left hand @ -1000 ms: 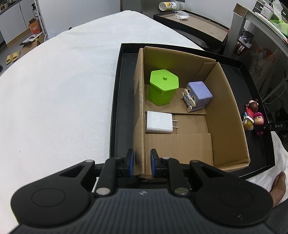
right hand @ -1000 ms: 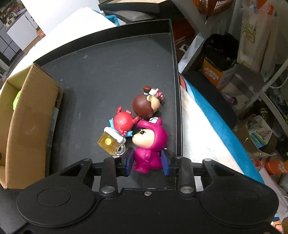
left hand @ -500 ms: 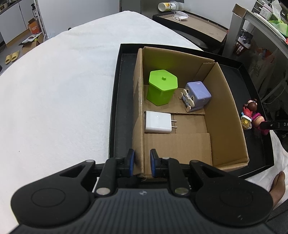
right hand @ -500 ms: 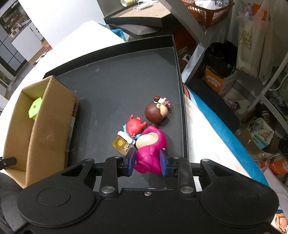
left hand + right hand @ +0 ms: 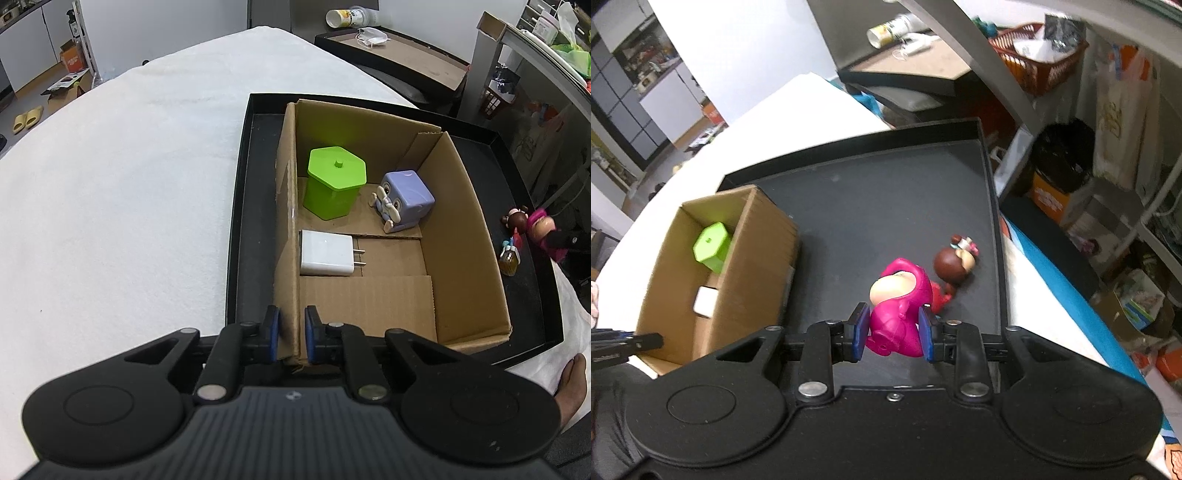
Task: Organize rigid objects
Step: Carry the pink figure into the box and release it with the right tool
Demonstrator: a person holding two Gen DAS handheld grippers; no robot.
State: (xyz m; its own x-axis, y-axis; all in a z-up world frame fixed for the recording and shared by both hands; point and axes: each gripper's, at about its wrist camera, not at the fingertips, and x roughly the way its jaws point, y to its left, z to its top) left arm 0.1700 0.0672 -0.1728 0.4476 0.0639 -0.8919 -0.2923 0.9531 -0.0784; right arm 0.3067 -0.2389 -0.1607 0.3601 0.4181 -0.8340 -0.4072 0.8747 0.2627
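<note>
The pink figurine [image 5: 899, 314] is clamped between the jaws of the right gripper [image 5: 893, 334], lifted clear of the black tray [image 5: 886, 206] and tipped face-up. The step in hand is judged to be its carry to the cardboard box [image 5: 461, 229]. For this to go well, the figurine is best kept high enough to pass over the box's near wall and released low over the bare cardboard floor, away from the items already there. The left gripper [image 5: 291, 338] is closed on the box's wall at the near corner, and this hold is best kept firm so the box is not shoved when the toy comes in.

Counted in the box: one green hexagonal container [image 5: 334, 182], one lilac cube toy [image 5: 404, 201], one white charger [image 5: 325, 253]. Left on the tray: one brown-haired figurine [image 5: 955, 260] and one red figure with a yellow mug [image 5: 509, 256] (partly hidden in the right view). Two grippers are seen, both closed on something
</note>
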